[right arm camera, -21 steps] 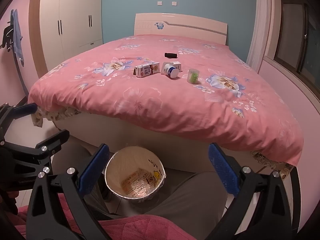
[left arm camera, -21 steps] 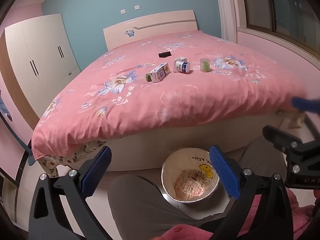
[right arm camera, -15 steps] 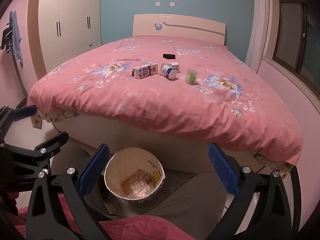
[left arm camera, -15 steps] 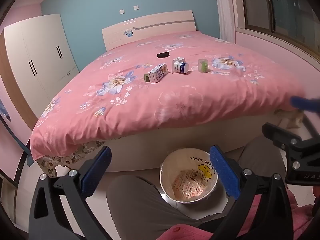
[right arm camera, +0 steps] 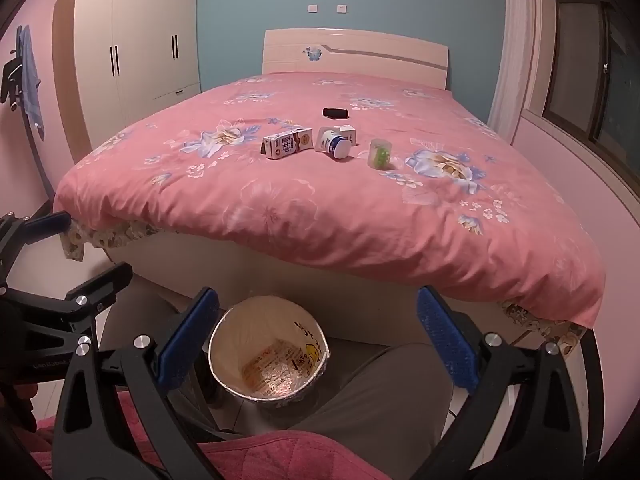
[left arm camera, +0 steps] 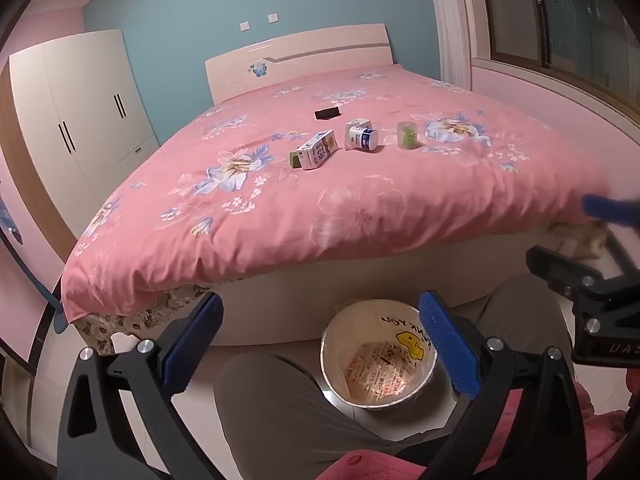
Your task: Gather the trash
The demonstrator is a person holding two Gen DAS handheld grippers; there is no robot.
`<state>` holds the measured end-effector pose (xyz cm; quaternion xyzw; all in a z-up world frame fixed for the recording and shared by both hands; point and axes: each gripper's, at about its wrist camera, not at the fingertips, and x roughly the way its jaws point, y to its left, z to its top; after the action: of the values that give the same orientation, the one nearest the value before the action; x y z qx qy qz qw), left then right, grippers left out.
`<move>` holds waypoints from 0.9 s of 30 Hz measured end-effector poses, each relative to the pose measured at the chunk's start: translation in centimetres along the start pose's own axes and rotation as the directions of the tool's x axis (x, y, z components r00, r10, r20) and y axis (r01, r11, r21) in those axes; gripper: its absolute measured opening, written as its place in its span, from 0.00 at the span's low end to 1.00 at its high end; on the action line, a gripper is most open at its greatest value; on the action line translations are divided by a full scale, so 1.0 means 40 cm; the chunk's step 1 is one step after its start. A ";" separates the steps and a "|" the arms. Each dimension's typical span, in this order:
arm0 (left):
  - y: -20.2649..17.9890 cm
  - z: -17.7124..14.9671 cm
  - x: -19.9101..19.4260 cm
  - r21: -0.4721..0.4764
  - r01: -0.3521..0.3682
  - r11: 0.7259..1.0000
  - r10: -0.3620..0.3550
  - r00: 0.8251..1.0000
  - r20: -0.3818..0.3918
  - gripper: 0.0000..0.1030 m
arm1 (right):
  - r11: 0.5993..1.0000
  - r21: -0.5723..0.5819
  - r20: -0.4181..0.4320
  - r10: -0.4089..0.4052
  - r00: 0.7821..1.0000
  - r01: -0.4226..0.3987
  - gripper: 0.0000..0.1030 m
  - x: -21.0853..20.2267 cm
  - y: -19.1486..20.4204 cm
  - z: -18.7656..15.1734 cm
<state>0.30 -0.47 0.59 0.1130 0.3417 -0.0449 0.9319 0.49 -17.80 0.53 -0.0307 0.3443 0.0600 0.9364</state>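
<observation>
1. Both views have shifted slightly; nothing on the bed (left arm camera: 360, 208) moved
2. Left gripper (left arm camera: 320, 344) and right gripper (right arm camera: 316, 340) hang spread wide, empty, above the bin (left arm camera: 380, 360)
3. Carton (left arm camera: 314, 155), bottle (left arm camera: 362, 139) and cup (left arm camera: 408, 134) lie on the bed

black claw (left arm camera: 320, 346) arms, blue pads (left arm camera: 448, 346) (silver screws)

Location: domestic bedroom. Indicators: a double bed (right arm camera: 340, 208) with pink floral duvet and pale headboard (right arm camera: 356, 54) at the far wall; a white wardrobe (right arm camera: 132, 48) at far left; a window (right arm camera: 592, 80) at right.
</observation>
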 end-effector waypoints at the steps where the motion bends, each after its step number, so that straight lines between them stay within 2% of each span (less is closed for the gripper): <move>1: -0.001 0.001 0.001 0.000 0.000 1.000 0.000 1.000 0.000 0.97 | 1.000 0.000 0.000 0.000 1.000 0.000 0.94 0.000 0.000 0.000; 27: 0.012 0.006 -0.010 -0.008 0.005 1.000 -0.005 1.000 0.009 0.97 | 1.000 -0.001 -0.001 -0.004 1.000 0.004 0.94 -0.002 0.004 0.003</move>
<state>0.22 -0.05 1.14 0.1083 0.3377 -0.0463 0.9339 0.49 -17.64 0.68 -0.0316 0.3445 0.0584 0.9364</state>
